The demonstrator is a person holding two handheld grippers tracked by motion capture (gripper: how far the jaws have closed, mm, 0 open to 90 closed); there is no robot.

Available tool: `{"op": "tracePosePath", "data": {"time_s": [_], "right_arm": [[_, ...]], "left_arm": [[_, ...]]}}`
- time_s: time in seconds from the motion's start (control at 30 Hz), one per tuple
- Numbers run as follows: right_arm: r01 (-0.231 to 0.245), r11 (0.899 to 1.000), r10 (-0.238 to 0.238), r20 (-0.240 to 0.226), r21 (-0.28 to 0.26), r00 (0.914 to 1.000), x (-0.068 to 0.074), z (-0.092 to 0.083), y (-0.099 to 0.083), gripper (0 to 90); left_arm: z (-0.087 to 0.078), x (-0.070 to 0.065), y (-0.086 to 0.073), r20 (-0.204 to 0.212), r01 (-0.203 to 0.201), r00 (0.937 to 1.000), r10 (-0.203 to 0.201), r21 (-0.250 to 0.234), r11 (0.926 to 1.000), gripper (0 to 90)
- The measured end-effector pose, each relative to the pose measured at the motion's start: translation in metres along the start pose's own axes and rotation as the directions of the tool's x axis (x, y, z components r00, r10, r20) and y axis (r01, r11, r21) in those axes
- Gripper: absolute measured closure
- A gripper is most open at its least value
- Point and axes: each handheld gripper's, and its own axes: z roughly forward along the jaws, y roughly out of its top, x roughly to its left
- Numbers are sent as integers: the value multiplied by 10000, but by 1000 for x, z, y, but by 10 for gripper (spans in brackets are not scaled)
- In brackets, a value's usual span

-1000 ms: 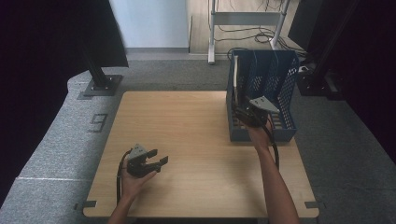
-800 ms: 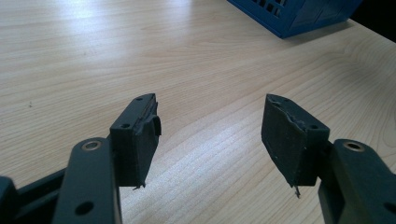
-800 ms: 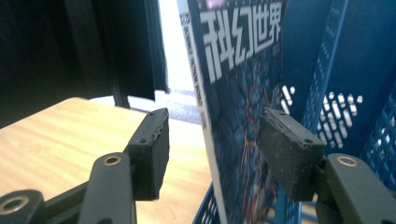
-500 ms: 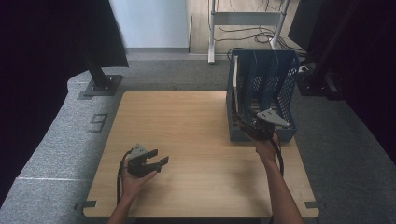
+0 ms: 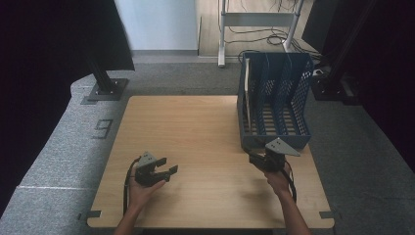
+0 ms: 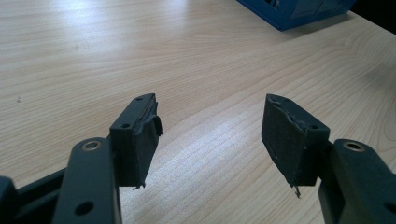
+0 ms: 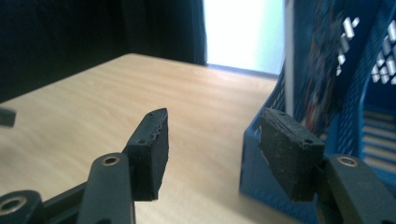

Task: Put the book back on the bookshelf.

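Observation:
A blue slotted file rack stands upright at the back right of the wooden table, with a thin pale board in its leftmost slot. My right gripper hovers just in front of the rack's near left corner, open, with nothing between its pads. In the right gripper view its jaws stand apart, with the rack's corner close at the right. My left gripper rests in a hand near the table's front left, open and empty. In the left gripper view its jaws frame bare wood.
A corner of the rack lies far off in the left gripper view. On the grey carpet around the table are a black stand's foot at the left, a white frame with cables behind, and dark curtains at both sides.
My right gripper has drawn back from the rack's slots toward the table's front and sunk lower. The left gripper has stayed where it was.

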Motion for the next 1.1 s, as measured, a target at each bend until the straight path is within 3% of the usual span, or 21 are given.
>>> {"op": "tracePosePath", "data": {"time_s": [0.37, 0.53, 1.1], "right_arm": [[-266, 9968, 302, -471, 759, 9984, 14, -6, -42, 417], [-85, 9907, 169, -607, 1354, 9980, 19, -3, -57, 416], [-129, 9870, 219, -546, 1603, 9983, 18, -2, -63, 404]], "left_arm": [[3, -1, -1, 74, -21, 10000, 20, 136, 9999, 366], [6, -2, -2, 90, -64, 9999, 62, 222, 9997, 366], [8, -3, -4, 90, -77, 9999, 74, 278, 9996, 364]]}}
